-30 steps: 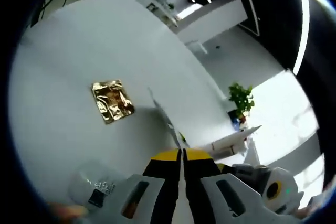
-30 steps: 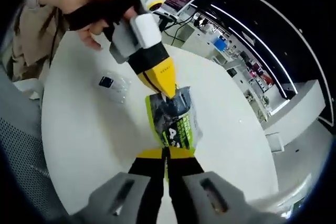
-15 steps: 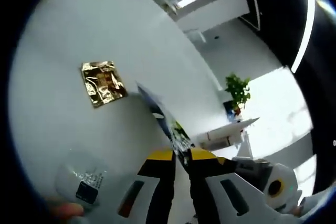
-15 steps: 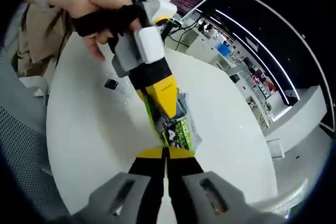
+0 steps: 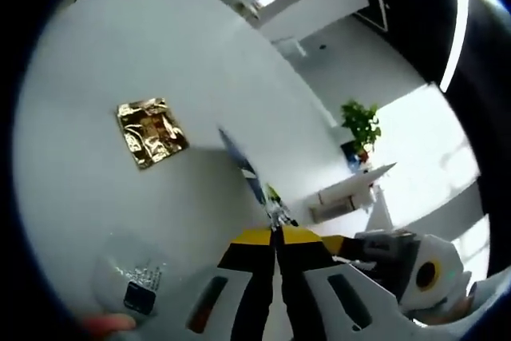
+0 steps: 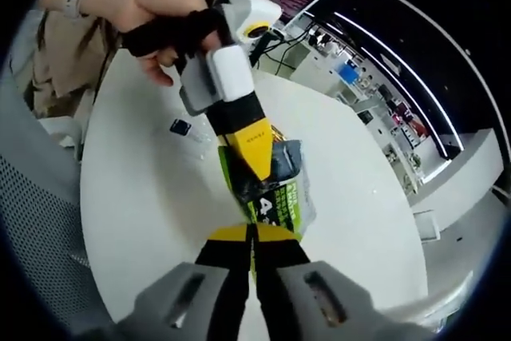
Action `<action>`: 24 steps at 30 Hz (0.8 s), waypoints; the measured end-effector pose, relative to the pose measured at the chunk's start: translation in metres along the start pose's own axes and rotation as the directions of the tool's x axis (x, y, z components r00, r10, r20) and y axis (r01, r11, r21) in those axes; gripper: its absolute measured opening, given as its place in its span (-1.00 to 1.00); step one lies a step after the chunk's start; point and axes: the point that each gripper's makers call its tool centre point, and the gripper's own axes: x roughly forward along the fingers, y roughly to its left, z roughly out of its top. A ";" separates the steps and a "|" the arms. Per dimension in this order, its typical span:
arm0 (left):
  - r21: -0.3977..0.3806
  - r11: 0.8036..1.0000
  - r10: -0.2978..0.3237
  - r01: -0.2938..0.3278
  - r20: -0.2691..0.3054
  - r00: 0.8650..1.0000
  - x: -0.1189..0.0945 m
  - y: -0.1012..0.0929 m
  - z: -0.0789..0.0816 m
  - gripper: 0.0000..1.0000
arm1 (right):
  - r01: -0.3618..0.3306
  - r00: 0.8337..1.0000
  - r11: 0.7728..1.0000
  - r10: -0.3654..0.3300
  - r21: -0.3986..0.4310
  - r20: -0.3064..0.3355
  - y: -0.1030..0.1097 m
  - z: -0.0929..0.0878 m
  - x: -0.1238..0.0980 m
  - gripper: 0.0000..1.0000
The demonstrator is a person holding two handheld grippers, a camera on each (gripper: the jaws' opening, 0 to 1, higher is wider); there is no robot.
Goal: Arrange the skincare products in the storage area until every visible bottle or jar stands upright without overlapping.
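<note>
Honestly, nothing here looks arranged yet. The right gripper point(image 6: 253, 233) has its jaws pressed together on the near edge of a green-and-black sachet point(image 6: 271, 185), and the left gripper point(image 6: 262, 167) pinches the same packet from its far end, so the sachet hangs between the two, lifted above the white counter point(image 6: 144, 205). From the left gripper's point(image 5: 275, 237) own view the packet point(image 5: 249, 181) shows edge-on, running away from its closed tips. Beyond and to the left of those tips a crumpled gold foil sachet point(image 5: 150, 132) lies flat on the counter, and nearer in, a clear packet with a black label point(image 5: 134, 277) also lies flat. I see no bottle, jar or storage container, so I'd judge the standing-up work is all ahead.
</note>
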 end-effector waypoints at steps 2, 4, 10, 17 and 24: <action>0.016 1.000 0.002 -0.002 0.002 1.000 -0.001 -0.001 0.000 -1.00 | 0.000 1.000 1.000 0.000 0.005 0.000 0.000 0.000 -0.001 -0.97; 0.027 1.000 -0.001 0.001 0.005 1.000 -0.002 -0.004 0.001 -1.00 | -0.011 1.000 1.000 0.011 0.021 -0.001 0.000 0.001 -0.003 -0.94; 0.073 0.997 -0.019 0.017 0.032 0.999 -0.008 -0.013 0.008 -1.00 | -0.033 0.999 0.990 0.027 0.140 0.044 -0.003 0.007 -0.016 -0.89; 0.119 0.993 0.001 -0.007 0.049 0.999 -0.015 -0.012 0.012 -1.00 | -0.066 0.992 0.964 0.036 0.259 0.117 -0.001 0.014 -0.037 -0.92; 0.165 0.986 0.014 -0.025 0.062 0.998 -0.022 -0.013 0.013 -1.00 | -0.102 0.985 0.909 0.035 0.403 0.169 -0.005 0.016 -0.049 -0.84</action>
